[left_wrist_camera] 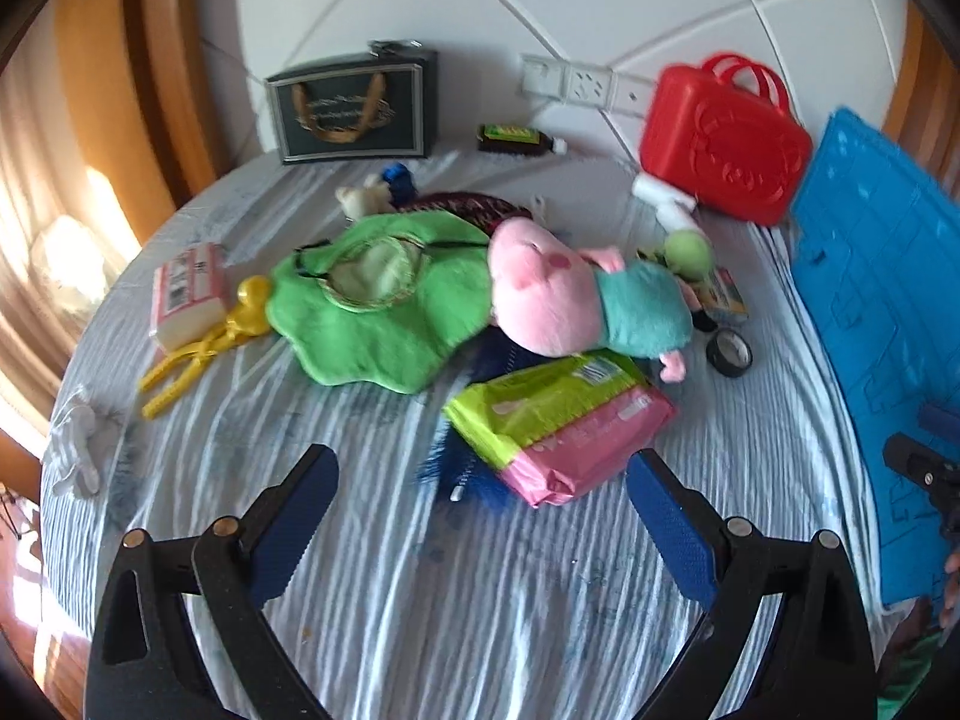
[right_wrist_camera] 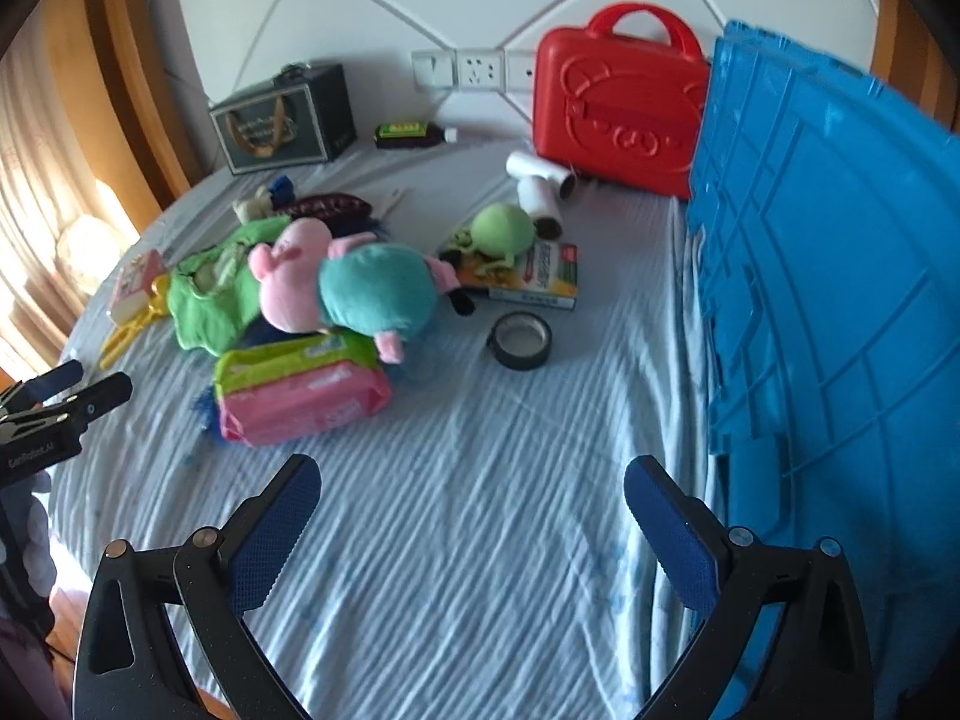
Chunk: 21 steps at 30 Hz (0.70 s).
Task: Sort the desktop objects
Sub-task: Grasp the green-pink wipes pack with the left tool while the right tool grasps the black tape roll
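Observation:
A heap of objects lies mid-table: a pink plush pig (left_wrist_camera: pixel 558 294) (right_wrist_camera: pixel 336 282) in a teal shirt, a green cloth bib (left_wrist_camera: pixel 366 300) (right_wrist_camera: pixel 210 294), and a pink-and-green wipes pack (left_wrist_camera: pixel 558 426) (right_wrist_camera: pixel 300 384) over something blue and furry. A black tape roll (left_wrist_camera: pixel 729 352) (right_wrist_camera: pixel 521 340) sits to their right. My left gripper (left_wrist_camera: pixel 480 516) hovers open just in front of the wipes pack, holding nothing. My right gripper (right_wrist_camera: pixel 471 522) is open above bare cloth, near the blue crate (right_wrist_camera: pixel 840 276) (left_wrist_camera: pixel 882 312).
At the back stand a red toy case (left_wrist_camera: pixel 720 138) (right_wrist_camera: pixel 618 120), a dark gift box (left_wrist_camera: pixel 354 108) (right_wrist_camera: pixel 285 120) and a brown bottle (left_wrist_camera: pixel 519 140) (right_wrist_camera: pixel 414 135). Yellow tongs (left_wrist_camera: pixel 204 342), a pink box (left_wrist_camera: pixel 186 294) and a green ball (right_wrist_camera: pixel 503 228) lie about. The striped tablecloth (right_wrist_camera: pixel 480 540) covers the round table.

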### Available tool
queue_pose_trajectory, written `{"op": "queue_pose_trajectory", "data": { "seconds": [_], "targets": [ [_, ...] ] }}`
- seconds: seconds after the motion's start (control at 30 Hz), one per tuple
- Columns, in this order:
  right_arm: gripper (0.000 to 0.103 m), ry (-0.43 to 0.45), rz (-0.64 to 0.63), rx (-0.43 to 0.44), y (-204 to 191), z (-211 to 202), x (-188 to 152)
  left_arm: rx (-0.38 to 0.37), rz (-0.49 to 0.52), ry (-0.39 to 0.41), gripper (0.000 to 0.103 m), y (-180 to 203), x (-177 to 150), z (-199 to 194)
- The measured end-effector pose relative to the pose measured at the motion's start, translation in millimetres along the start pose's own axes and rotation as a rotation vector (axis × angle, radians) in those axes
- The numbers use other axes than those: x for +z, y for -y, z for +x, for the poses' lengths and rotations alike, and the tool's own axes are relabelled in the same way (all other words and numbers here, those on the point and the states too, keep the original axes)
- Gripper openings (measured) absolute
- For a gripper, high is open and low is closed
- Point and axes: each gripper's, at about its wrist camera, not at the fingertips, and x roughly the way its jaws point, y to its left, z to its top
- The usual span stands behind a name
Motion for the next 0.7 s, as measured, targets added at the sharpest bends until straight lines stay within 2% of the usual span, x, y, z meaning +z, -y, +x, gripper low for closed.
{"op": "queue_pose_trajectory", "data": {
  "seconds": [0.17, 0.37, 0.47, 0.57, 0.7],
  "targets": [
    [0.103, -0.073, -0.008, -0.001, 6, 31, 1, -0.007, 0.149, -0.068, 0.098, 35, 6, 44],
    [0.103, -0.101, 0.064, -0.006, 17, 47, 1, -0.027, 0.371, -0.184, 0.098, 71, 15, 108],
    [0.103, -0.128, 0.106, -0.023, 24, 58, 2, -0.041, 0.414, -0.238, 0.098, 78, 19, 134],
    [0.103, -0.147, 0.150, -0.033, 31, 71, 5, -0.093, 0.427, -0.285, 0.098, 81, 23, 154],
    [0.103, -0.175, 0.190, -0.024, 34, 95, 13, -0.115, 0.489, -0.298, 0.103, 95, 26, 175]
  ]
}}
